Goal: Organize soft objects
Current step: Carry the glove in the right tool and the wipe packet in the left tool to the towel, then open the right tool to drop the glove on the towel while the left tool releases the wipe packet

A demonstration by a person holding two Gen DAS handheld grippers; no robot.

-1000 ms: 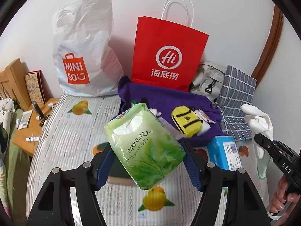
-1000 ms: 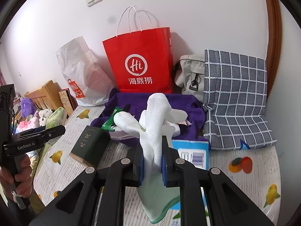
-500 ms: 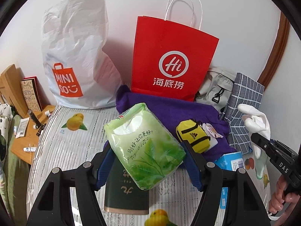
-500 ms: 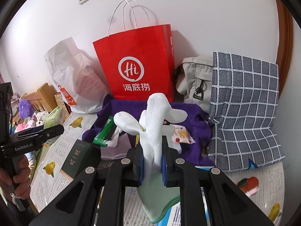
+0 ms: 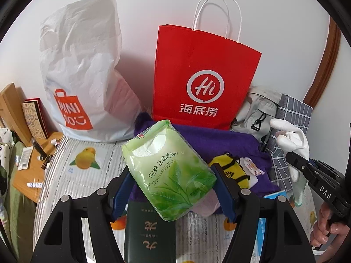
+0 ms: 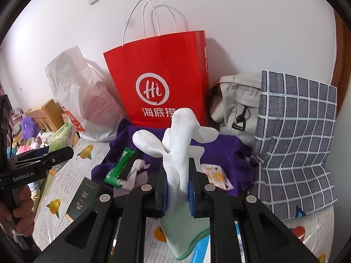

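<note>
My left gripper (image 5: 171,175) is shut on a green tissue pack (image 5: 169,171) and holds it above the table, in front of the red paper bag (image 5: 204,74). My right gripper (image 6: 177,188) is shut on a white knit glove (image 6: 178,144) with a green cuff, held up before the same red paper bag (image 6: 160,76). The glove also shows at the right of the left wrist view (image 5: 291,140). A purple cloth (image 5: 219,140) lies below the bag with a yellow pouch (image 5: 230,171) on it.
A white plastic bag (image 5: 83,70) stands left of the red one. A grey backpack (image 6: 237,100) and a checked cushion (image 6: 294,135) lie at the right. A dark green booklet (image 5: 149,232) and a green packet (image 6: 119,168) lie on the fruit-print tablecloth (image 5: 72,175).
Both grippers have moved forward toward the red bag with their loads; the bag and the purple cloth look larger and nearer. Grips are unchanged.
</note>
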